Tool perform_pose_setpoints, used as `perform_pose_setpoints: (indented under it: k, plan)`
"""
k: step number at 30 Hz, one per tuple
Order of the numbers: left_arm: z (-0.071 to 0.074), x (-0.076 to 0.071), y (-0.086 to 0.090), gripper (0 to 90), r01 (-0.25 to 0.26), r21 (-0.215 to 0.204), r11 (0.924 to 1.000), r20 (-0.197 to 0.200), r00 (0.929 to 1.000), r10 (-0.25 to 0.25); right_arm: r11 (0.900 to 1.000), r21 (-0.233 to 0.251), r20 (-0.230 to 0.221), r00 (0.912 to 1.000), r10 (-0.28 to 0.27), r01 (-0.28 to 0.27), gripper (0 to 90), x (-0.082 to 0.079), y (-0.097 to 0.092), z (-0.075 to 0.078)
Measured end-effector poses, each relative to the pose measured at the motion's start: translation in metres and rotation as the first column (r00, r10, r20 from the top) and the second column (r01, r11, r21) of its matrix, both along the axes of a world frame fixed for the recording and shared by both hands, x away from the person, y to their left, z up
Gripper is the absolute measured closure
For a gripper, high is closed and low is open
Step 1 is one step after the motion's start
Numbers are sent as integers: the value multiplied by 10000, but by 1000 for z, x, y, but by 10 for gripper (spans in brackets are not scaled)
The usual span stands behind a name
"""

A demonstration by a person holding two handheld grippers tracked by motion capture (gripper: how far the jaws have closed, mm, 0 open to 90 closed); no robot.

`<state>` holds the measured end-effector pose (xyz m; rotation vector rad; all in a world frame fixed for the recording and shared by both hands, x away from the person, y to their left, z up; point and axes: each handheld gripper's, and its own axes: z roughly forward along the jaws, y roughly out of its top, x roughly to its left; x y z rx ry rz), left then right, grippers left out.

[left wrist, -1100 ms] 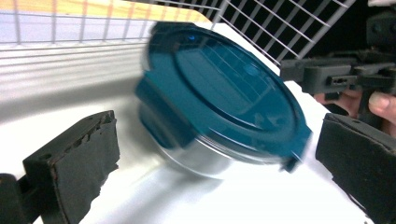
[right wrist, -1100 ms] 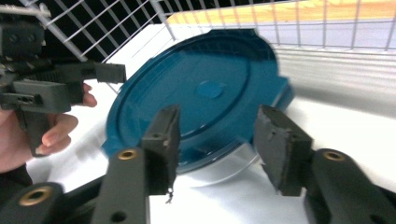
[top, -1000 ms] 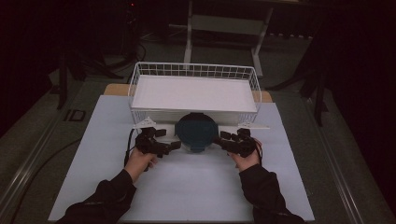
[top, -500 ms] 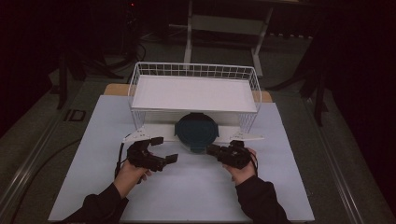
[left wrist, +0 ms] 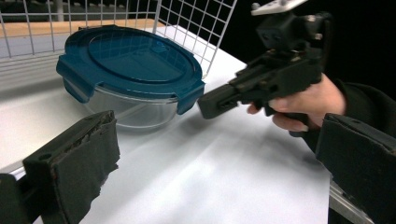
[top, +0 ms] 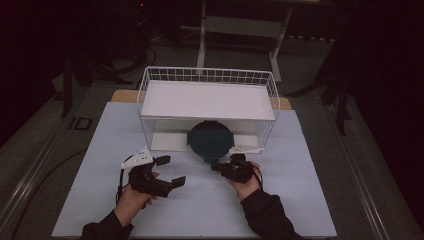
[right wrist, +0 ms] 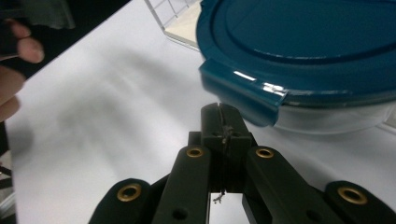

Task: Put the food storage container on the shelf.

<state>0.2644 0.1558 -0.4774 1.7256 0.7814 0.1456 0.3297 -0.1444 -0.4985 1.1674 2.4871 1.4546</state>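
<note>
Both hands have drawn back from the round glass container with dark blue clip lid (top: 210,140), which sits at the white wire basket's (top: 207,80) front. The left gripper (top: 170,171) is spread wide and empty; the right gripper (top: 216,166) has just been closing and is clenched on nothing.

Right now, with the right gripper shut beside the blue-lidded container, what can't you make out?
- Contents of the container: the blue lid covers the top; left gripper view's glass wall shows nothing clear.
- Contact between the right gripper and the lid's clip: right gripper view shows them close, not clearly touching.
- Container's far side: high view, hidden under the wire rack.
</note>
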Motion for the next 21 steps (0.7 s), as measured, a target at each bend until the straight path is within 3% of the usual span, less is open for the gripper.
perform_pose_setpoints:
  k: [9,21]
  plan:
    - [1,-3,0,0,-45,14,10000,380,9993,44,9996,-86,87,9996,-263,263,900,19,6,-2]
    - [-2,-6,-2,0,64,234,9997,504,9987,-76,9976,-176,249,9975,-663,667,900,43,11,-4]
